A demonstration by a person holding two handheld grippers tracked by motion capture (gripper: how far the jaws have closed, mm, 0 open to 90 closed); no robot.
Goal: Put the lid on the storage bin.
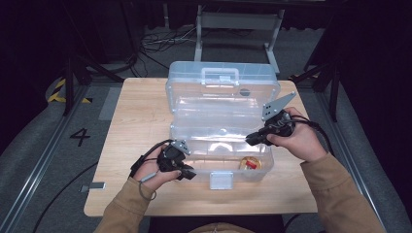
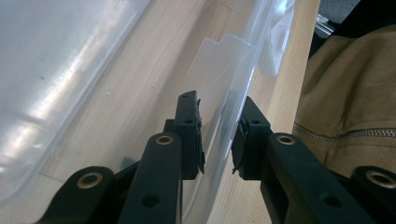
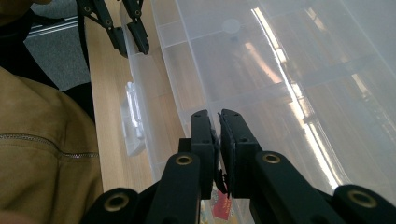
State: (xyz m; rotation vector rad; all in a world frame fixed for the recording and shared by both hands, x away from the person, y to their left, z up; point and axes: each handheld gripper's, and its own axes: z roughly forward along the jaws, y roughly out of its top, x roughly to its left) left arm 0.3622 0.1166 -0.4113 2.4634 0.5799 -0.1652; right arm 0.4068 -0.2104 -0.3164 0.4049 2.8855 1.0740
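One clear plastic box (image 1: 221, 121) sits mid-table with its lid thrown back to the far side, and two grippers work its near half. Left gripper (image 2: 218, 135) straddles the near wall at the box's left corner, jaws parted either side of the thin plastic, pads not pressing. Right gripper (image 3: 218, 140) is at the right end, jaws pinched almost together on the rim of the clear tray. High view picks out one round red-and-yellow item (image 1: 251, 163) in the near right compartment; the white latch (image 1: 221, 180) hangs in front.
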